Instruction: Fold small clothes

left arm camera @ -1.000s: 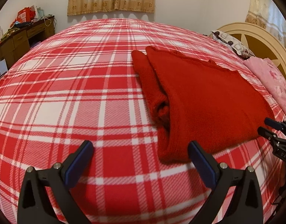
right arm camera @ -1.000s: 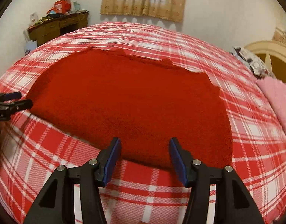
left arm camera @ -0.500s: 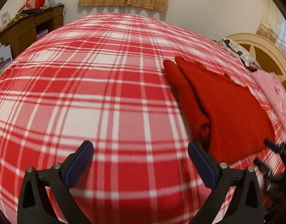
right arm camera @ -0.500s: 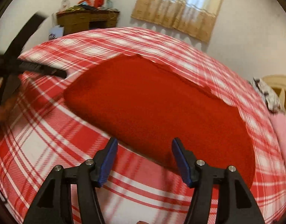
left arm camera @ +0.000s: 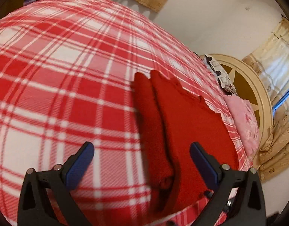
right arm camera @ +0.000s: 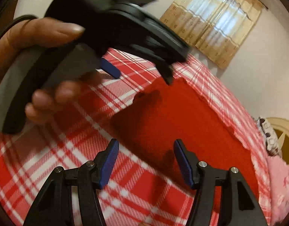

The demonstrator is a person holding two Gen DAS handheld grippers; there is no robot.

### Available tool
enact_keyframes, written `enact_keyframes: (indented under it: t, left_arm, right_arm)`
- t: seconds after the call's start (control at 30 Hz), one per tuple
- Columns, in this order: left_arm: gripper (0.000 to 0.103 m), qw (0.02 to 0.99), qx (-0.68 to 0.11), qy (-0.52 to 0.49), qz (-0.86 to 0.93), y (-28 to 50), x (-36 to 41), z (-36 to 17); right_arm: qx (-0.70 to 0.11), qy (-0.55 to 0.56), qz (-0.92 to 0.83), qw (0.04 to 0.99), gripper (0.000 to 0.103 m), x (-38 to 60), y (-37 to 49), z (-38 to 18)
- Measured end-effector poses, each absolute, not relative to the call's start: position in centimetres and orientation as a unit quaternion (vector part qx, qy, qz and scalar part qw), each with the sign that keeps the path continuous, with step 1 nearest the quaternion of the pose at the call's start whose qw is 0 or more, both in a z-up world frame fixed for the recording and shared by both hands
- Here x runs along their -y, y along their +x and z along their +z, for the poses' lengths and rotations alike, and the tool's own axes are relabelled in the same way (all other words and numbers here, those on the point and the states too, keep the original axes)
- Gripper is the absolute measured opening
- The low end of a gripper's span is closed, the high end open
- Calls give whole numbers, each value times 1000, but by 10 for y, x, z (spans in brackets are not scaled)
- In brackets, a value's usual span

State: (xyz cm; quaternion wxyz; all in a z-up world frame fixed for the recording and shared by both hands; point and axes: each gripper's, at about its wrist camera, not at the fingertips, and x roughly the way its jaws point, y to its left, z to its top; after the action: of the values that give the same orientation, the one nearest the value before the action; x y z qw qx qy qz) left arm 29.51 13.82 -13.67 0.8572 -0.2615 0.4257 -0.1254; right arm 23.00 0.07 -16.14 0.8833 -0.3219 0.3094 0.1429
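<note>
A folded red knit garment (left arm camera: 182, 128) lies flat on the red and white plaid bedspread (left arm camera: 59, 94); it also shows in the right wrist view (right arm camera: 182, 124). My left gripper (left arm camera: 141, 160) is open and empty, raised above the garment's near left edge. My right gripper (right arm camera: 145, 162) is open and empty, above the garment's near edge. In the right wrist view the left gripper (right arm camera: 136, 75), held in a hand (right arm camera: 37, 37), fills the upper left, close to the camera and blurred.
A pink floral pillow (left arm camera: 244, 124) and a cream round headboard (left arm camera: 257, 98) are at the right end of the bed. A patterned cushion (left arm camera: 218, 73) lies beside them. Curtained windows (right arm camera: 214, 18) are on the walls.
Both grippers have lifted away from the bed and tilted. The left gripper has swung right, over the garment and close in front of the right camera. The garment has not moved.
</note>
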Motion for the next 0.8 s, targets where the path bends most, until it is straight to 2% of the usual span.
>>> enact_keyframes:
  t: [0.3, 0.37, 0.43, 0.5, 0.6, 0.7, 0.73, 0.77, 0.8]
  left_arm:
    - [102, 853, -433, -240, -167, 336, -122, -139]
    - [102, 851, -433, -241, -174, 340, -122, -139]
    - [100, 849, -432, -243, -182, 345, -121, -139]
    - [98, 846, -433, -249, -186, 350, -122, -140]
    - [86, 846, -430, -255, -187, 353, -127, -142]
    - [70, 843, -428, -272, -180, 354, -132, -145]
    - [63, 842, -430, -273, -178, 356, -133, -145]
    - [49, 841, -434, -270, -176, 356, -133, -146]
    - [40, 840, -438, -267, -174, 358, -132, -146]
  right_arm:
    - [-308, -299, 130, 894, 61, 8, 245, -166]
    - [-308, -301, 134, 893, 55, 5, 245, -168]
    - [-307, -305, 135, 891, 39, 4, 246, -168]
    - [-307, -310, 136, 890, 29, -2, 246, -166]
    - [-311, -308, 142, 888, 16, -3, 249, -166]
    - [-312, -307, 147, 887, 10, -3, 250, -165]
    - [-312, -306, 149, 887, 9, -3, 249, -164]
    - [-312, -305, 150, 887, 9, -4, 246, -162]
    - [-312, -304, 151, 887, 9, -5, 244, -161]
